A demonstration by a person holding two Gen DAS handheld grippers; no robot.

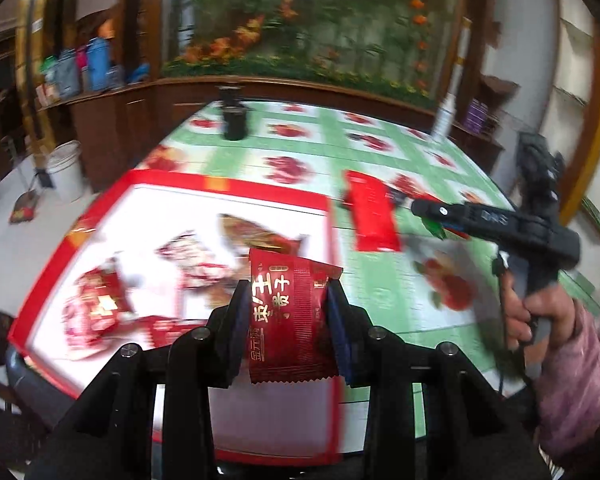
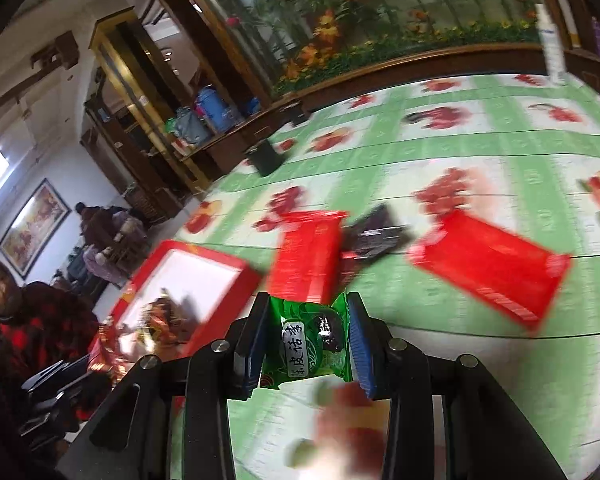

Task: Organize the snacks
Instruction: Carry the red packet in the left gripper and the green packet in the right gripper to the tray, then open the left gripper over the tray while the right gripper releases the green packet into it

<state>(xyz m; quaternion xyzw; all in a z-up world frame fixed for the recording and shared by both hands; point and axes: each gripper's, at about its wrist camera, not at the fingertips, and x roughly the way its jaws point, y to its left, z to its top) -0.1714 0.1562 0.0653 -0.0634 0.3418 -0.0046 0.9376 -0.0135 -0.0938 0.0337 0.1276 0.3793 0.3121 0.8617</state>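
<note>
While the left gripper (image 1: 288, 312) fingers clamp a dark red foil snack packet (image 1: 290, 320) above the red-rimmed white tray (image 1: 172, 178), the right gripper (image 2: 309, 340) fingers pinch a green plastic snack packet (image 2: 306, 344), seemingly above the floral worktop (image 2: 480, 152).

Table (image 1: 380, 300) covered with a green-and-white checked cloth printed with red fruit. On it, left side: a white tray with red rim (image 1: 172, 179), holding several wrapped snacks, blurred. Right of the tray: two flat red packets (image 2: 306, 254) (image 2: 488, 266) with a dark packet (image 2: 376, 236) between them, touching the left one. Far side: a black container (image 1: 235, 122) and a white bottle (image 2: 552, 50) near the edge.
</note>
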